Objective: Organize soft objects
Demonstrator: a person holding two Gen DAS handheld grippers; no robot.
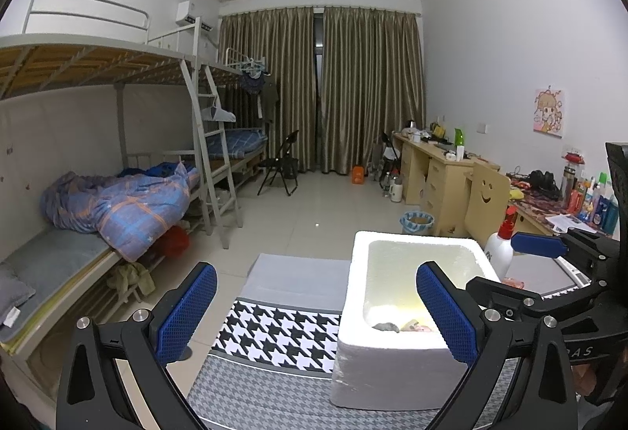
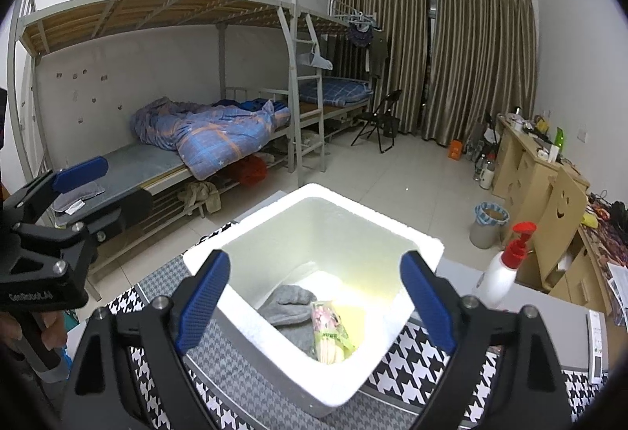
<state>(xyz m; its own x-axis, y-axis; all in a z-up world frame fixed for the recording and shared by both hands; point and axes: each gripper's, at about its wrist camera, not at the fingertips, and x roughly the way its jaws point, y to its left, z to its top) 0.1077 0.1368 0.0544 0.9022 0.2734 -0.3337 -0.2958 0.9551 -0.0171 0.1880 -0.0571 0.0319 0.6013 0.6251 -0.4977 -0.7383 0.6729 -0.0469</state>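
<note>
Soft pack (image 2: 331, 330) & grey sock (image 2: 288, 302) sit in foam box (image 2: 314, 194); your right tool (image 2: 314, 296) hangs wide, empty, left tool (image 1: 314, 312) wide too; fetch next item.

the left gripper (image 1: 316, 308) stood wide open with nothing between its fingers; ahead and to its right sat a white foam box (image 1: 396, 347) on a houndstooth cloth (image 1: 282, 332).

In the left wrist view, the near wall of the foam box (image 1: 396, 347) hides all but the tops of the things lying inside it, too little to tell what they are. In the right wrist view, a printed packet (image 2: 329, 332) inside the box covers part of the grey cloth (image 2: 289, 306), and its print is too small to read. Right of the box, the remote (image 2: 597, 345) is cut by the picture's edge.
</note>
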